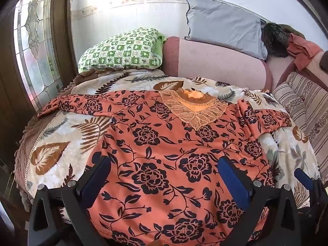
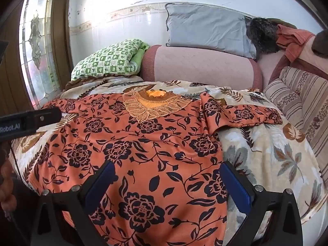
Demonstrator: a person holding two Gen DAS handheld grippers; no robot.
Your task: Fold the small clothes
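Orange floral blouse (image 1: pixel 164 143) lies face-up and spread flat on the leaf-print blanket (image 1: pixel 61 139), lace collar (image 1: pixel 194 106) at the far end, hem nearest both cameras.

Left gripper (image 1: pixel 164 176): blue pads wide apart, hovering over the lower body of the blouse, nothing between them. Right gripper (image 2: pixel 168 182): jaws likewise spread, over the hem area toward the blouse's right side edge, nothing gripped. In the left wrist view the right gripper's fingertip shows at the lower right; in the right wrist view the left gripper's body pokes in from the left edge.

Edges: left sleeve (image 1: pixel 67 104) stretches out toward the stained-glass door (image 1: pixel 34 47); right sleeve (image 2: pixel 252 112) is angled out and rumpled, with a fold ridge at the shoulder. Right side seam runs clean down the blanket in the right wrist view.

Room: bare blanket on both sides of the blouse. Far side is bounded by a green checked pillow (image 1: pixel 123 49), pink bolster (image 1: pixel 215 61) and grey pillow (image 1: pixel 223 24); the right side by striped cushions (image 2: pixel 301 98).
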